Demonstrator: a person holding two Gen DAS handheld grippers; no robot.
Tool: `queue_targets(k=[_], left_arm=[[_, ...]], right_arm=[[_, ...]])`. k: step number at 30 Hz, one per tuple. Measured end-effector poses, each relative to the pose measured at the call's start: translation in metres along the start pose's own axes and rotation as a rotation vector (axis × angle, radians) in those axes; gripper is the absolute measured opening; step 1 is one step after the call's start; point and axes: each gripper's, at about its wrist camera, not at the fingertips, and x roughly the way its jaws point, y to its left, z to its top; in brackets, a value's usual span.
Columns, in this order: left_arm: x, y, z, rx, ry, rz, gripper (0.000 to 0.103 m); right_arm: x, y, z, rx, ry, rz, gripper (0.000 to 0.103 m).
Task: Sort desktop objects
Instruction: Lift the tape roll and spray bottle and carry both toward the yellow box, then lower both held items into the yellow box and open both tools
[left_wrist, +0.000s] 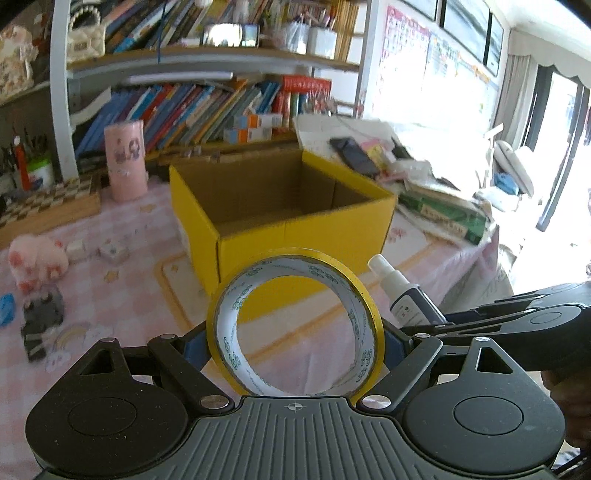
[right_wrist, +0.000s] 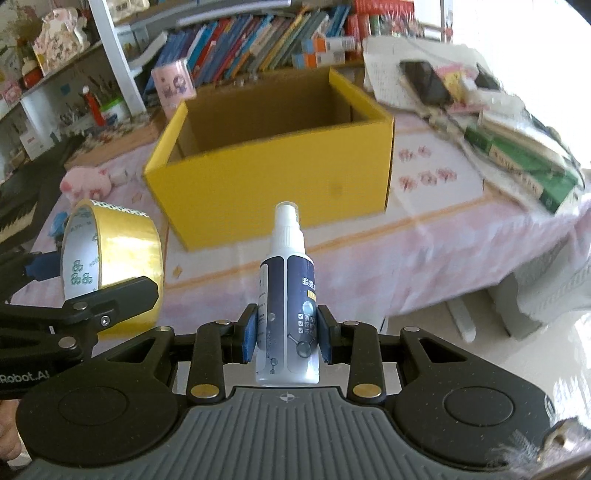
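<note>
Both loads are carried toward the yellow box (right_wrist: 269, 147), which stands open at 12 o'clock on the pink desk (right_wrist: 424, 236); the likeliest slip is the tape roll (left_wrist: 295, 325), since the left gripper (left_wrist: 295, 332) spreads wide and pinches it only at the rim edges, so a tilt could let it roll out short of the box; the 2 grippers travel close together and could knock each other; the right gripper (right_wrist: 286, 334) is nearly closed on the spray bottle (right_wrist: 286, 306), upright, white cap, dark label; released too early, it would hit the box's near wall; the tape is yellow with a white printed core.
</note>
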Motion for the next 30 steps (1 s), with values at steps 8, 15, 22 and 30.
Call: queue_targets(k=[8,15,22,30], left_arm=[[0.009,-0.013,0.039,0.011,-0.098,0.029,0.089],[0.023,-0.017,0.079,0.003,-0.171,0.088,0.089],[0.06,-0.022,0.106,0.017,-0.162,0.169,0.089],[0.11,-0.014,0.119,0.04,-0.086,0.238,0.089]], right_arm=[[-0.003,-0.026,0.049,-0.004,-0.109,0.059,0.03],[0.002,-0.047,0.101,-0.032,-0.187,0.112,0.03],[0.035,-0.056,0.147,-0.14,-0.188,0.141,0.03],[0.093,-0.053,0.18,-0.297,-0.096,0.158,0.03]])
